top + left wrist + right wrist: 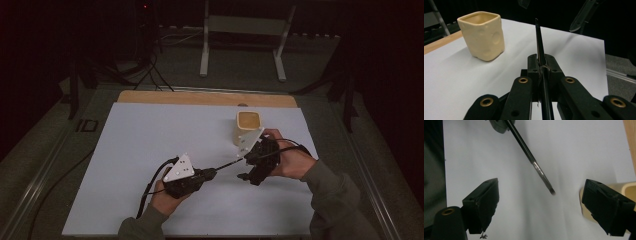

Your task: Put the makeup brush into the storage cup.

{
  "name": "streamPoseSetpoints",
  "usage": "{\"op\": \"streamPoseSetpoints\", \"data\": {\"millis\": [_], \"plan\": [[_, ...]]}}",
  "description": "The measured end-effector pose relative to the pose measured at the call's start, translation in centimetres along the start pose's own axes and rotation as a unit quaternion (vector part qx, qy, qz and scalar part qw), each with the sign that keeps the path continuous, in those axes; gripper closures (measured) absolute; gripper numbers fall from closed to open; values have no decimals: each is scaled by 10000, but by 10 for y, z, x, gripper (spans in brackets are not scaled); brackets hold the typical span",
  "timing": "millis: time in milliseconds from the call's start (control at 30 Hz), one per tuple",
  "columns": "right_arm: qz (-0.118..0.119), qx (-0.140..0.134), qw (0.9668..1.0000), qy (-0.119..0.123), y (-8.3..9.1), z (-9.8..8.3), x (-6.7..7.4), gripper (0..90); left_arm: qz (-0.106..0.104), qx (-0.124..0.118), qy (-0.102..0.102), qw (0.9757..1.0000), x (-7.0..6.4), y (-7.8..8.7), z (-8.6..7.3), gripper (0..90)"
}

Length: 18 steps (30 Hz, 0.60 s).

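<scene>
Table point(210, 97) with wooden far edge, covered by a white sheet point(150, 150); a cream square cup point(248, 126) stands just beyond the right gripper point(243, 176).

The left gripper point(212, 173) is held low near the front edge of the table, its jaws closed tight on a thin black stick point(539, 45). The right gripper point(541, 202) is held further right, its jaws spread wide apart.
</scene>
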State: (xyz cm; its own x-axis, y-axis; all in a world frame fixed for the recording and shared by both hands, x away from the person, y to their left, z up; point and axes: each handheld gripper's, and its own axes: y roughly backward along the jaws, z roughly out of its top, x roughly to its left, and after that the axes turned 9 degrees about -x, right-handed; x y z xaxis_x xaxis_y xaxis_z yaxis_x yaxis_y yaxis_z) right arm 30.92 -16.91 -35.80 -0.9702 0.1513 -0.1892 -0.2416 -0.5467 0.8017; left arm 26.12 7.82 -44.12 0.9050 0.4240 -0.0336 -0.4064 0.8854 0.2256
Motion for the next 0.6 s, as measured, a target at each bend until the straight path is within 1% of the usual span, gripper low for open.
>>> {"op": "streamPoseSetpoints", "data": {"millis": [100, 167, 267, 467, 533, 600], "plan": [[61, -248, 9996, -141, 3, -6, -3, 154, -65, -82, 43, 9999, 1, 2, 1, 863], [100, -389, 9990, -208, 4, -9, -4, 160, -113, -143, 33, 9998, 1, 4, 1, 863], [210, -628, 9973, -316, 7, -14, -5, 169, -159, -198, 59, 9997, 2, 6, 2, 863], [272, -865, 9947, -489, 8, -21, -7, 214, -244, -293, 129, 9992, 5, 11, 4, 863], [316, -953, 9936, -520, 8, -22, -7, 229, -270, -318, 101, 9991, 5, 12, 4, 863], [363, -995, 9929, -540, 7, -23, -7, 262, -301, -334, 94, 9989, 5, 13, 5, 863]]}}
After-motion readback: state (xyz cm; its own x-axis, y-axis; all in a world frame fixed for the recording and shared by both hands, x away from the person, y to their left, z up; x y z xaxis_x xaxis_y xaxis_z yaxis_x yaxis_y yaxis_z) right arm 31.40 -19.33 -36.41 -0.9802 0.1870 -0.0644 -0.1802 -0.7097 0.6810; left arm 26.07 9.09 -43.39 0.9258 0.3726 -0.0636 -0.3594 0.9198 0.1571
